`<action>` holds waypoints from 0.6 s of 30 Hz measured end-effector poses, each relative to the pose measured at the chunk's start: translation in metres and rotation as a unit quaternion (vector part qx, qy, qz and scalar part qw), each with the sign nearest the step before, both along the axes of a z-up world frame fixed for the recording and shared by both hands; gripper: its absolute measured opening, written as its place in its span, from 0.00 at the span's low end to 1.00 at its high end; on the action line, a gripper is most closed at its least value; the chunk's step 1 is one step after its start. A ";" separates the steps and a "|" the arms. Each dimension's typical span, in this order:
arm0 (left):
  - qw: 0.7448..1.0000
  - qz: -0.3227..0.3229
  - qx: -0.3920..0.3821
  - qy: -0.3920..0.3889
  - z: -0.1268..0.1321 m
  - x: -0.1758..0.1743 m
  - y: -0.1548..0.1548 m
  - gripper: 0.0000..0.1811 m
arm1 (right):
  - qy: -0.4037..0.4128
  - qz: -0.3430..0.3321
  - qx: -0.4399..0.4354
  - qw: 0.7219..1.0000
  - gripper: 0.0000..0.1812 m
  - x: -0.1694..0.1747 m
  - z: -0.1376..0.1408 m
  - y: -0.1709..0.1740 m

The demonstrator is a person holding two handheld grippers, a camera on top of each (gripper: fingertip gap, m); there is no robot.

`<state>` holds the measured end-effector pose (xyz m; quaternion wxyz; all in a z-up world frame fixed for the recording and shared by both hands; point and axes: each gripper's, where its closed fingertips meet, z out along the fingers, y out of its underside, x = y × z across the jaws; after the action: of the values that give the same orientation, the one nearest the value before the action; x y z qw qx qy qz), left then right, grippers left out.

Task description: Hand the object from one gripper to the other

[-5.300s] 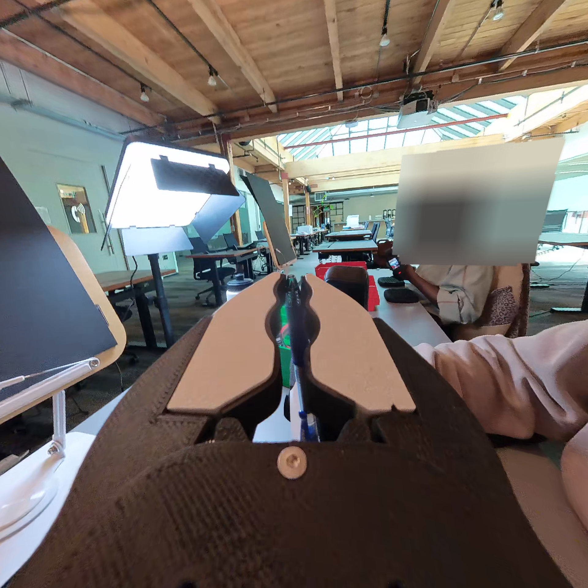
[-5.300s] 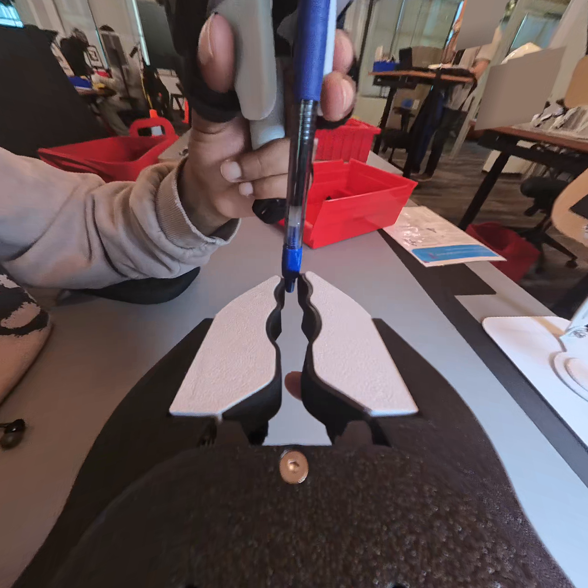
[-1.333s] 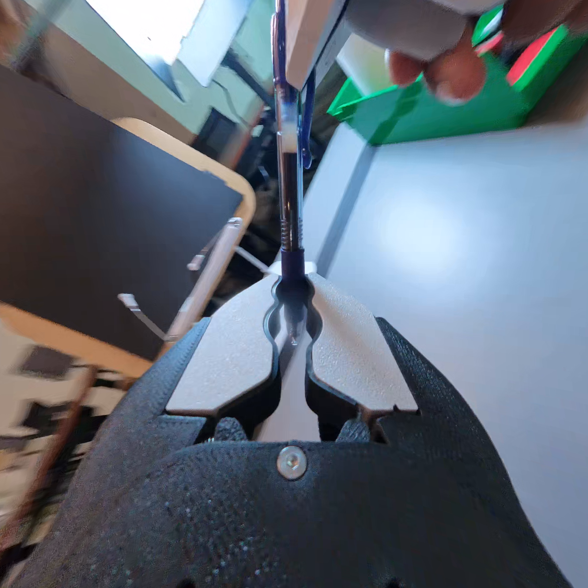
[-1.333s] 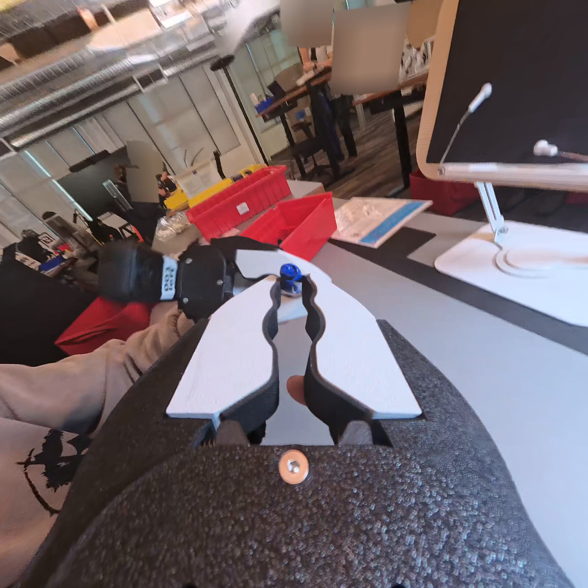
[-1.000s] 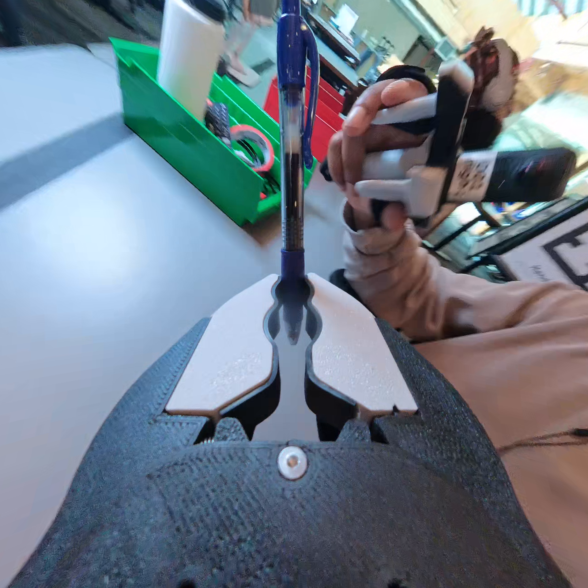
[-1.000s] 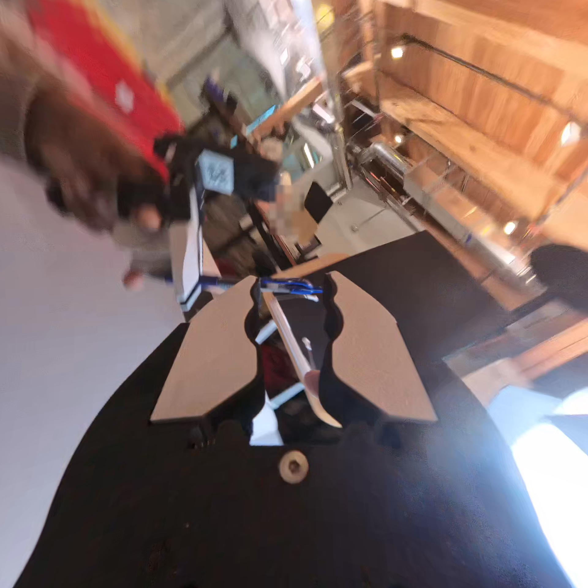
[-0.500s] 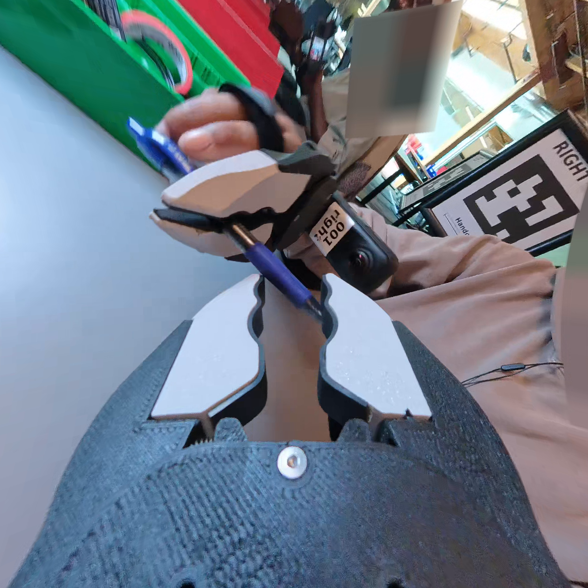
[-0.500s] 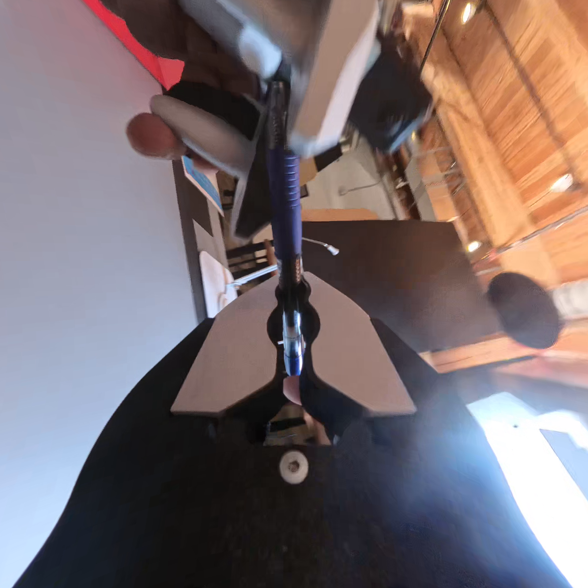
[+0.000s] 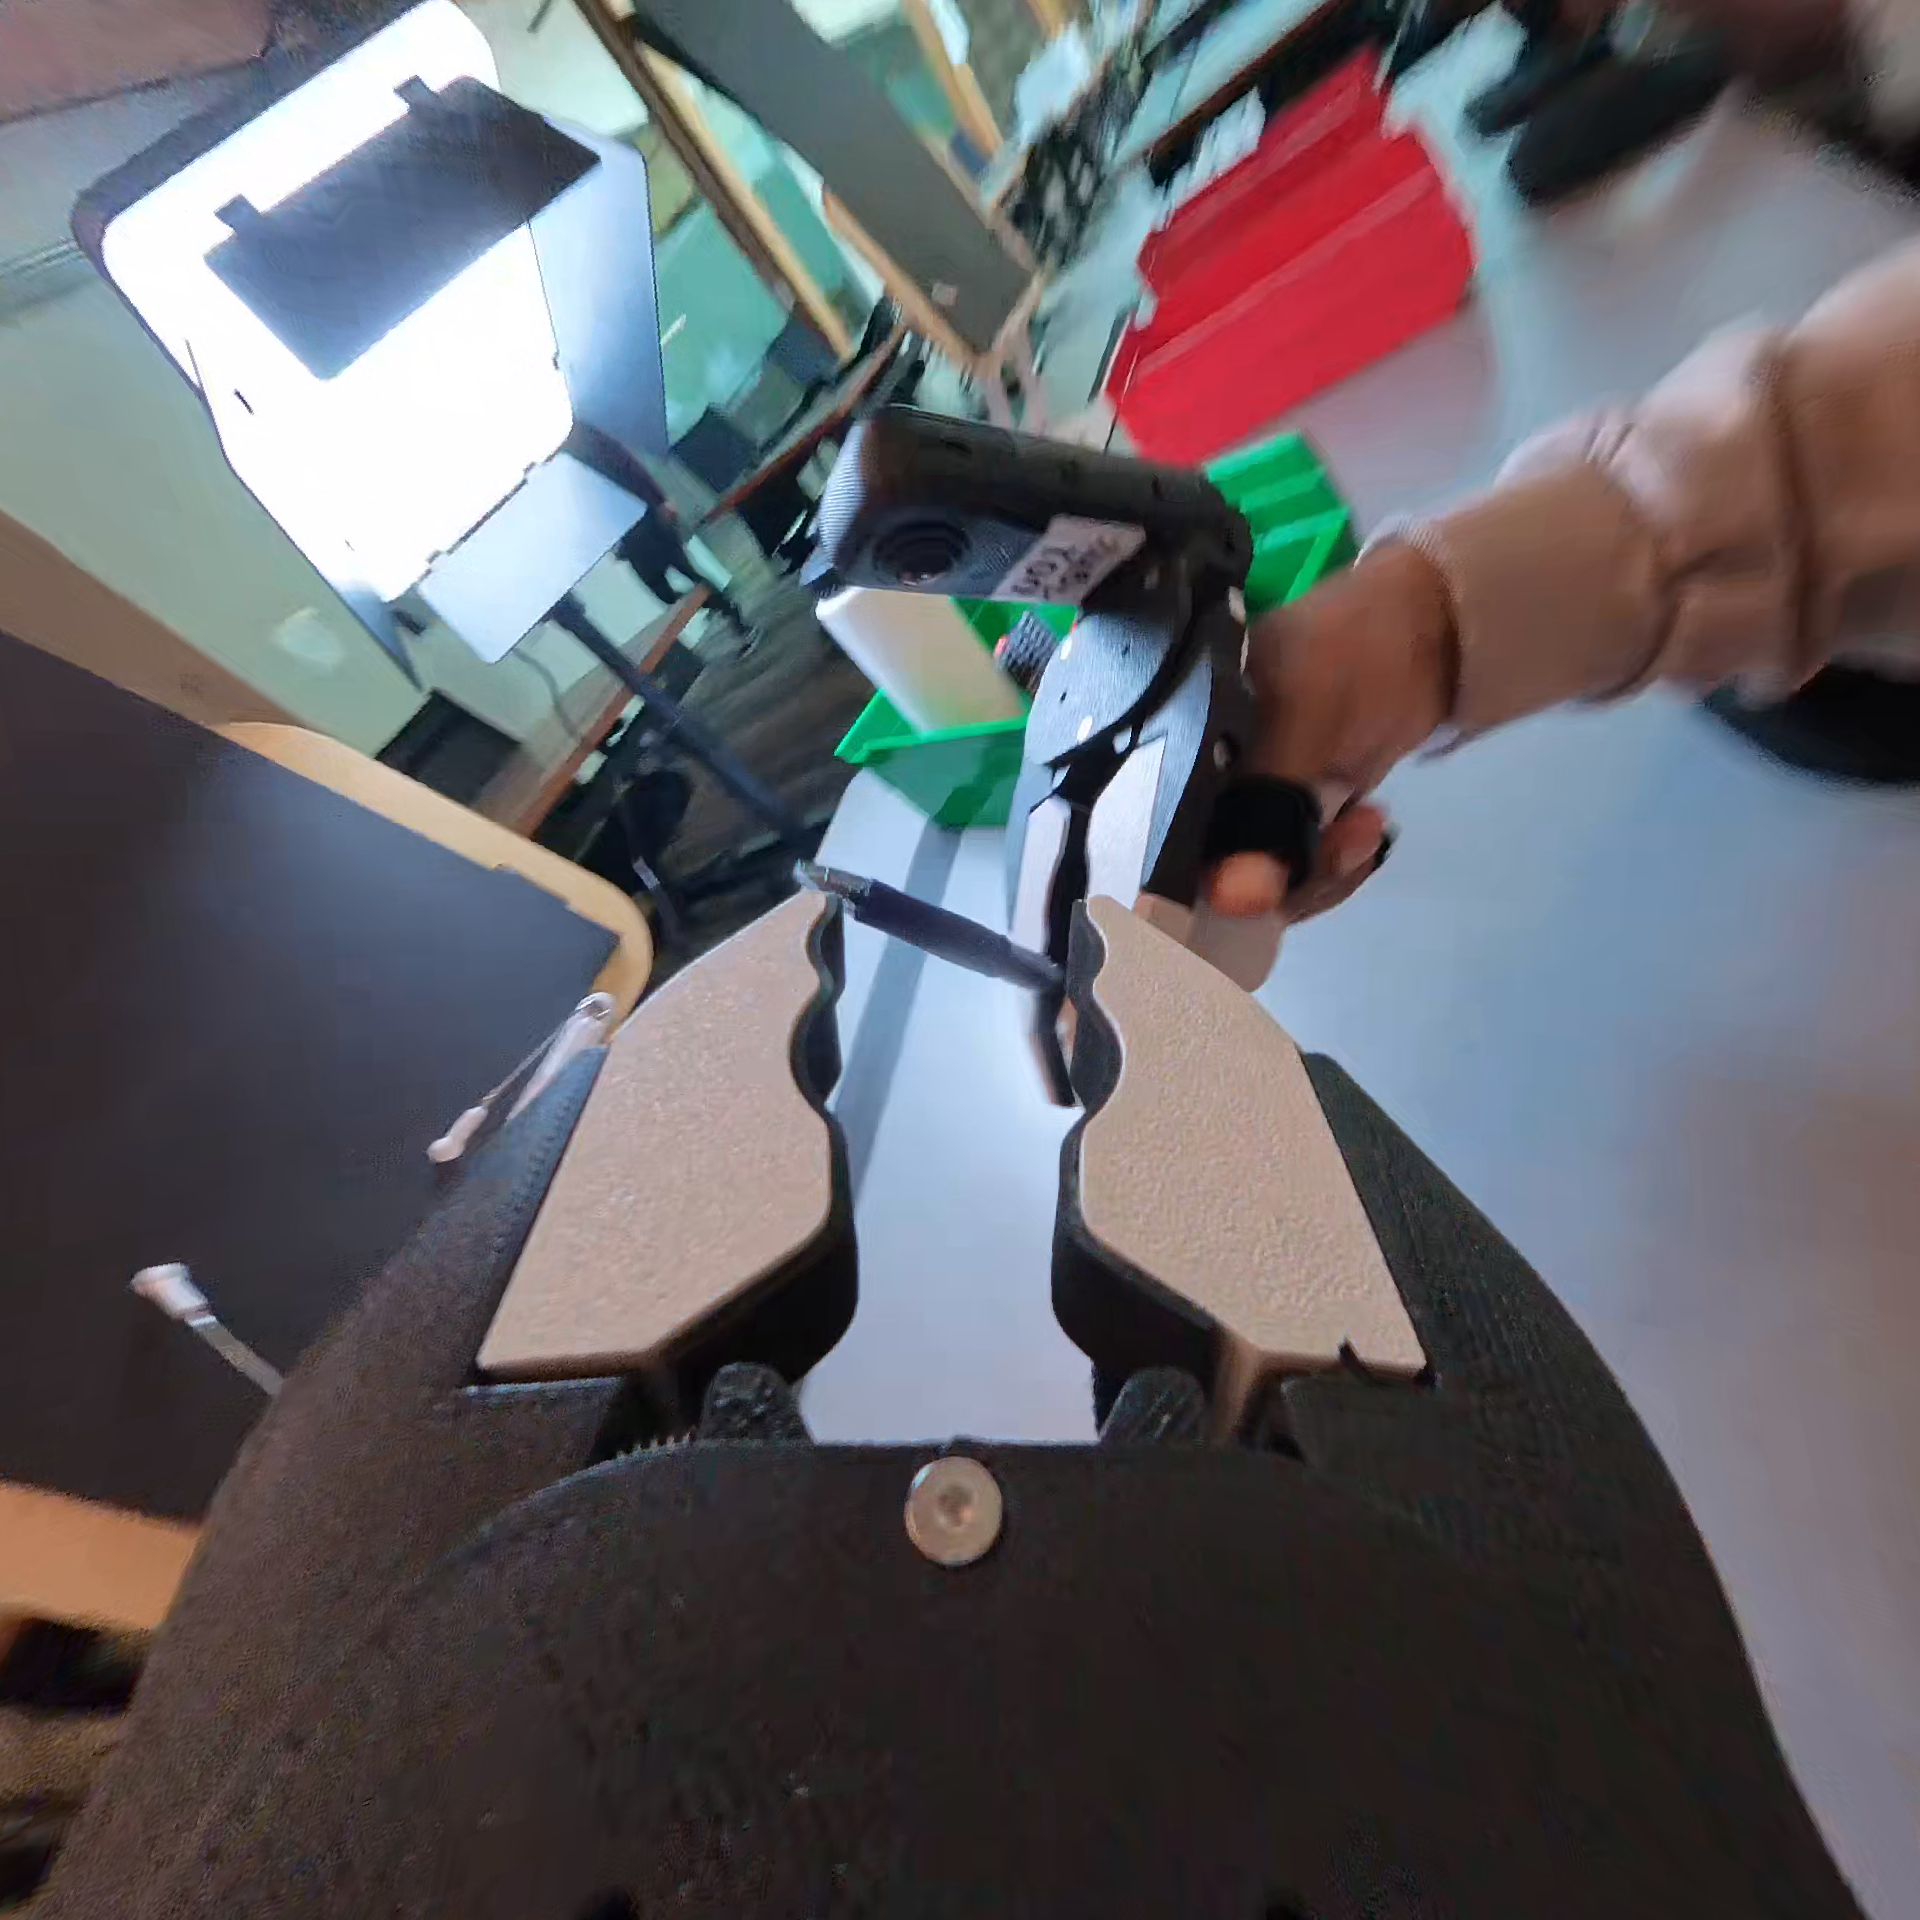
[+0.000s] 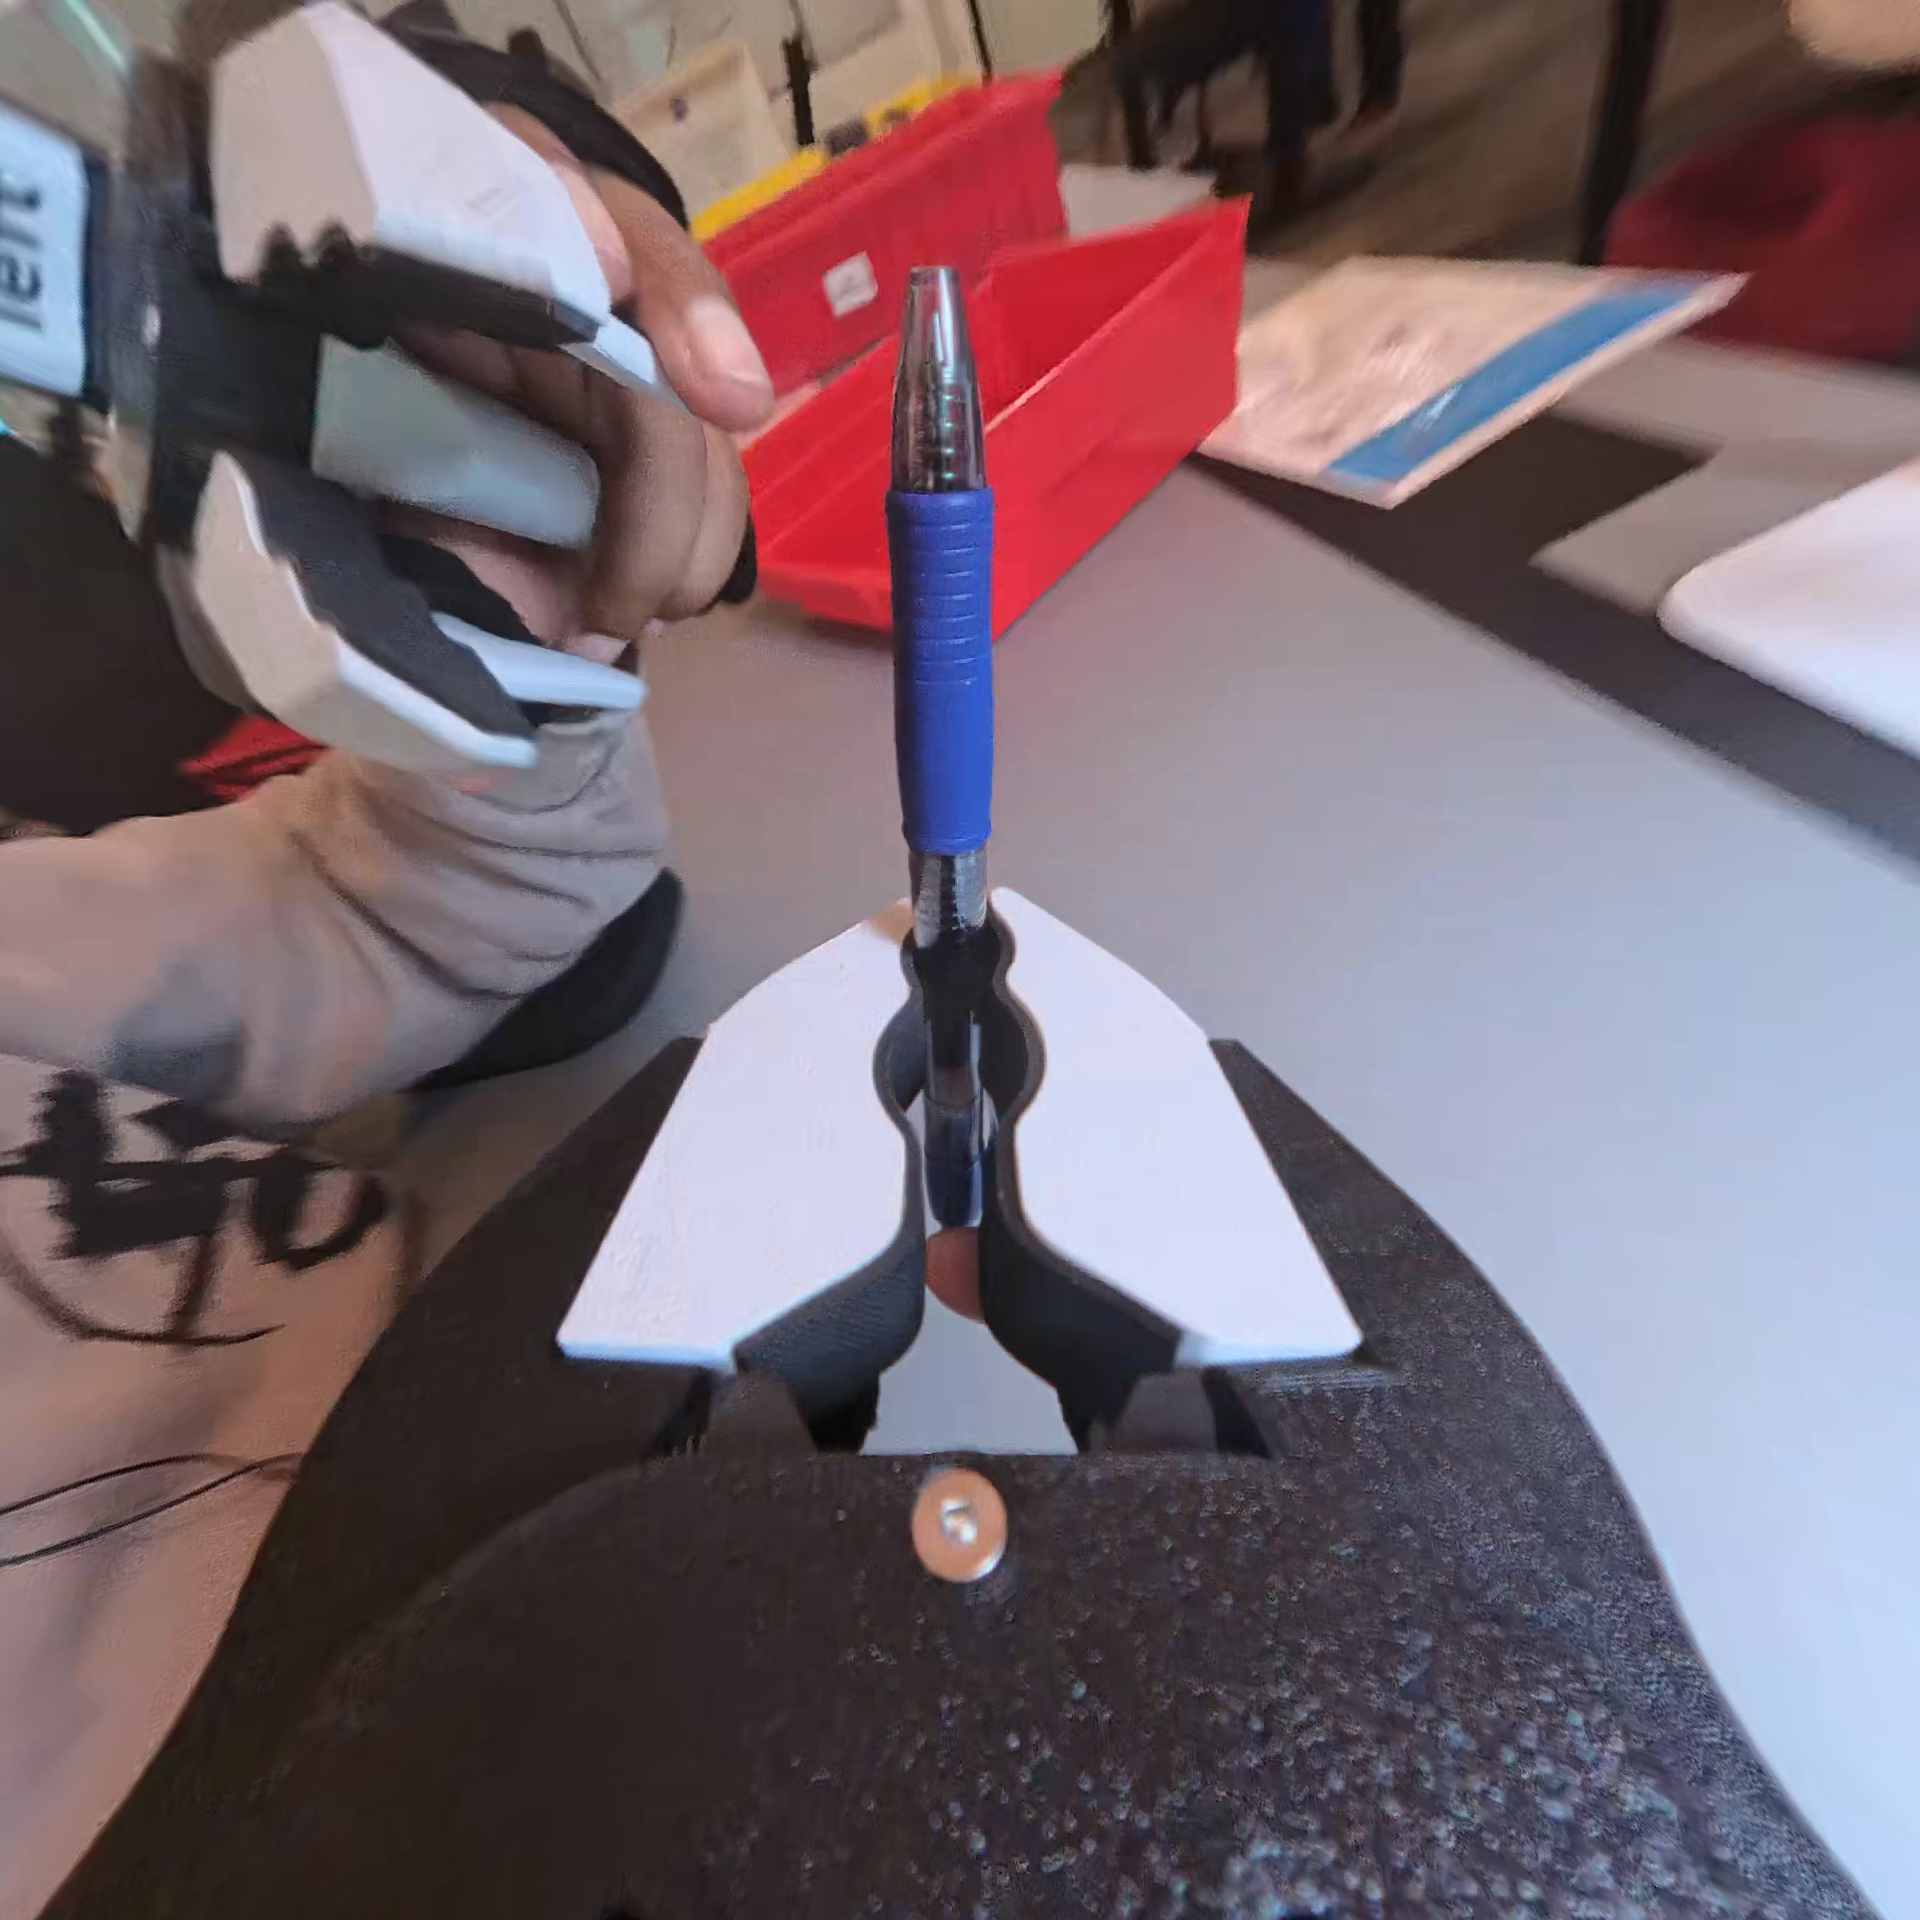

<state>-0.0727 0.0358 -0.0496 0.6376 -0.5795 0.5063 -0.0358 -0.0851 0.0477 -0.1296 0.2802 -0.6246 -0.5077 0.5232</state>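
Between the white fingers of the right claw (image 10: 951, 935) the pen (image 10: 940, 623) is being gripped, and gripped firmly: the jaws are pressed shut on its clear barrel, while the blue grip and the clear tip are being pointed straight out ahead, above the grey desk (image 10: 1403, 831). Off to the left in the same view, the left claw (image 10: 582, 717) is being held clear of the pen, its jaws spread wide and nothing being carried between them. A hand (image 10: 623, 499) in a light sleeve is wrapped around its handle. Behind the pen, a red bin (image 10: 1101, 416) is being seen on the desk, with a blue-and-white sheet (image 10: 1455, 374) lying to its right.

From the left wrist view, the left claw (image 9: 951, 925) is being shown gaping, bare desk (image 9: 1558, 1039) filling the gap between its fingers. Just beyond its fingertips, the right claw (image 9: 1049, 894) is being held downward by a hand (image 9: 1320, 748), and the pen (image 9: 935, 930) is being seen jutting sideways to the left from it. A green bin (image 9: 935, 758) and red bins (image 9: 1299, 270) are sitting farther back, and a bright lamp (image 9: 384, 312) is glowing upper left.
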 end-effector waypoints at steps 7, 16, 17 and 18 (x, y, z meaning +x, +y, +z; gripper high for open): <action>0.948 0.076 0.161 0.263 -0.052 -0.007 0.026 0.20 | -0.078 0.049 -0.115 0.989 0.02 0.006 -0.030 -0.012; 0.871 0.093 0.317 0.365 -0.092 -0.003 0.050 0.11 | -0.129 0.118 -0.128 0.976 0.06 0.010 -0.054 -0.033; 0.873 0.093 0.313 0.362 -0.093 -0.005 0.050 0.09 | -0.119 0.130 -0.134 0.975 0.07 0.011 -0.050 -0.036; 0.879 0.092 0.307 0.353 -0.092 -0.006 0.049 0.08 | -0.108 0.137 -0.140 0.975 0.08 0.012 -0.045 -0.037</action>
<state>-0.0792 0.0852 -0.1420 0.5628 -0.3725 0.6278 0.3877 -0.0732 0.0110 -0.1748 0.0586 -0.6350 -0.5372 0.5520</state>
